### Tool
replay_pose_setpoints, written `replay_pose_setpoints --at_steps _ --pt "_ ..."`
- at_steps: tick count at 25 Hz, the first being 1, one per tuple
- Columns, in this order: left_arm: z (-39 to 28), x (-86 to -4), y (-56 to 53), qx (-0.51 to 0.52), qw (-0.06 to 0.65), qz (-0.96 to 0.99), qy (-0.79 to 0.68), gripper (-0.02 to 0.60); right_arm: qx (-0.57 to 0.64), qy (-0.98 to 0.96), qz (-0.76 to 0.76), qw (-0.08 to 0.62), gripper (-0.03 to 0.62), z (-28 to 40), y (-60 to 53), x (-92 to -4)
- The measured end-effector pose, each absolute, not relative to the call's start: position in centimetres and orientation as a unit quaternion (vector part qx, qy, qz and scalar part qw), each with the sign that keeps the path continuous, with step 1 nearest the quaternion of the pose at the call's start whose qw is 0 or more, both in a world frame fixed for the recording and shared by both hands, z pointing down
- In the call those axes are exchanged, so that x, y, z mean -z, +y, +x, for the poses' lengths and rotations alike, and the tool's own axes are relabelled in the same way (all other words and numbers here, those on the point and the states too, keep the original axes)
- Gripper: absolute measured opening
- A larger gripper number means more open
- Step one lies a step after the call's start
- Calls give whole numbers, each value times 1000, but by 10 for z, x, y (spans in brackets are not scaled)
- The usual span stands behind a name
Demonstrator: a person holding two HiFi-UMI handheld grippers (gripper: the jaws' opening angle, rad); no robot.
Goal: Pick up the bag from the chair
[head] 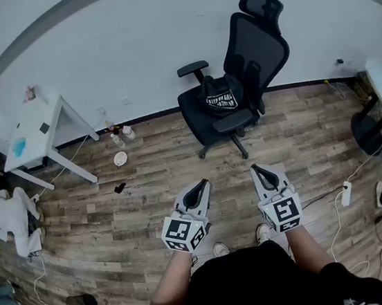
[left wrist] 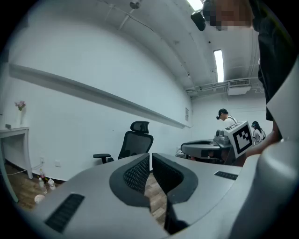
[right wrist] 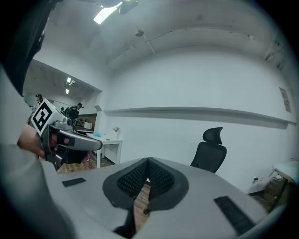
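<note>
A black bag (head: pixel 222 99) with white print sits on the seat of a black office chair (head: pixel 251 53) against the far wall. Both grippers are held side by side over the wooden floor, well short of the chair. The left gripper (head: pixel 203 182) is shut with nothing in it, and so is the right gripper (head: pixel 254 168). In the left gripper view the jaws (left wrist: pixel 150 155) meet in front of the chair (left wrist: pixel 136 142), and the bag is hidden. The right gripper view shows its closed jaws (right wrist: pixel 148 160) and the chair (right wrist: pixel 211 153) to the right.
A white table (head: pixel 34 127) stands at the left wall, with bottles (head: pixel 123 133) and a round lid (head: pixel 121 159) on the floor beside it. A power strip (head: pixel 345 193) with cables lies at the right. Another seat (head: pixel 369 130) stands at the far right. People (left wrist: pixel 227 117) stand in the distance.
</note>
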State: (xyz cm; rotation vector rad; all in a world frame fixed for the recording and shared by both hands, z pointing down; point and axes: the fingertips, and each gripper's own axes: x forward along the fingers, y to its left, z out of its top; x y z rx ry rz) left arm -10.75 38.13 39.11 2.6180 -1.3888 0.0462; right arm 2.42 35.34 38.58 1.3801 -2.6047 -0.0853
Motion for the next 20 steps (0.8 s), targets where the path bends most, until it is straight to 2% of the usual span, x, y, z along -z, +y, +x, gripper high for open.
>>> replay_pose_setpoints --at_steps 11,20 --pt "-112 -404 368 -18 111 888 -445 25 -10 -876 473 93 23 20 345 -397" --pt "-87 -414 301 -35 111 890 -442 25 -43 -877 469 91 25 41 273 -418"
